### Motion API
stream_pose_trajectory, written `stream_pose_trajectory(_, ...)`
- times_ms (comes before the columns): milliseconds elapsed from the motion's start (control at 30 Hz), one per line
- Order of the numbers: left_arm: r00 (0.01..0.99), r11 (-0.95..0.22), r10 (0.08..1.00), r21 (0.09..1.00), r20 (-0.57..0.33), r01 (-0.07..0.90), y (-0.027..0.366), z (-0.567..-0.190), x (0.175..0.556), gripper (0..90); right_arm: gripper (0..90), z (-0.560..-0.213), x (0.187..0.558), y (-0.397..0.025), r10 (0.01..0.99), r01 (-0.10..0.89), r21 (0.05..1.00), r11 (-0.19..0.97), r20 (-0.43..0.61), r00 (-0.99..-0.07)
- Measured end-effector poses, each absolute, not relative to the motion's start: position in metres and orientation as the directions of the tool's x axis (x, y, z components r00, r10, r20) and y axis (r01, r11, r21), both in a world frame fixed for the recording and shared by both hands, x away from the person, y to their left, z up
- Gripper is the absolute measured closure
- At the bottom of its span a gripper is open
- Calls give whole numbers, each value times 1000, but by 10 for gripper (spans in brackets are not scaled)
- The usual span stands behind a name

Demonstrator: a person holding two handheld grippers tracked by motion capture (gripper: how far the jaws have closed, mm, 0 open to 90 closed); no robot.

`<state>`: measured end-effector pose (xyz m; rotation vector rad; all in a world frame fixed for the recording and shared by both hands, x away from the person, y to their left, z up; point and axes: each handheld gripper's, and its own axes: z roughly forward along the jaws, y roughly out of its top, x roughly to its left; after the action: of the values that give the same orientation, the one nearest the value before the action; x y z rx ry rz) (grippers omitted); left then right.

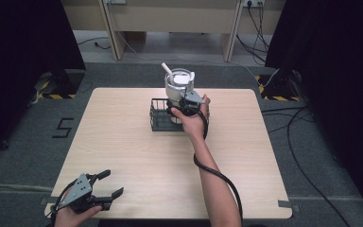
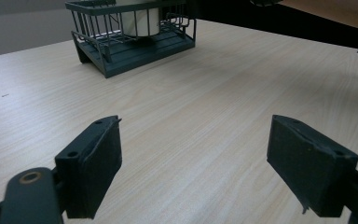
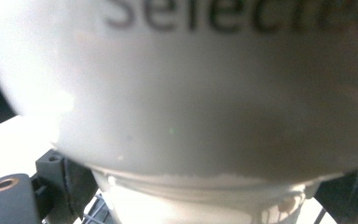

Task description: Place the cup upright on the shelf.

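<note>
Broadly, the wooden table [image 1: 137, 156] carries one cluster of things near its far edge: a dark wire basket [image 1: 159, 116] with a white cup [image 1: 177, 85] standing in it, upright, its long axis vertical. Something white, perhaps a spoon or a straw, leans out of the cup's top; it is too small to tell which.

The right gripper [image 1: 189, 99] is at the cup, reaching forward across the table with the forearm stretched out nearly straight from the near edge. In the right gripper view the cup's white wall [image 3: 182, 93] sits hard against the lens, with dark lettering across the top, and the two black jaws flank its narrower lower part on either side, with basket wire just below. The jaws look closed on the cup, though the actual contact is hidden behind the cup's bulge, so I judge it a grasp rather than see one.

The left gripper [image 1: 105, 185] rests far off at the near left corner of the table, held low, jaws spread wide and holding nothing; its own view looks across bare wood towards the basket [image 2: 130, 42], well apart.

So the cup lies directly between the right gripper's jaws, and the right hand is by far the nearer. With the cup upright in the basket, lifting it out would call for a straight rise along that vertical axis to clear the wire rim.
</note>
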<state>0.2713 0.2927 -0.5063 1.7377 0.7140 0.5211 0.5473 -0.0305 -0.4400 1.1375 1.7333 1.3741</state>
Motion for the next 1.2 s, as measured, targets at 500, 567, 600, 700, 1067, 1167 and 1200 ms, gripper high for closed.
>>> stream_pose_trajectory(500,720,-188,694,962,-13,199,292,-506,271,171,90,-443,537,-30,919,219,974,56,35,-392)
stream_pose_trajectory(567,720,-188,694,962,-12,198,292,-506,271,170,89,-443,535,-30,920,218,974,56,34,-390)
stream_pose_trajectory(600,720,-188,694,962,-12,198,292,-506,271,171,88,-444,534,-30,920,215,975,60,30,-392)
stream_pose_trajectory(700,719,-186,694,962,-14,198,292,-506,271,170,86,-444,532,-31,922,218,975,53,36,-386)
stream_pose_trajectory(1067,721,-192,693,962,-9,197,291,-506,271,171,87,-440,519,-37,912,210,975,71,22,-409)
stream_pose_trajectory(1167,721,-194,692,961,-7,196,291,-506,271,170,83,-440,517,-39,911,205,976,78,14,-413)
stream_pose_trajectory(1200,721,-194,693,961,-7,196,291,-506,271,171,82,-439,515,-40,909,203,976,78,14,-417)
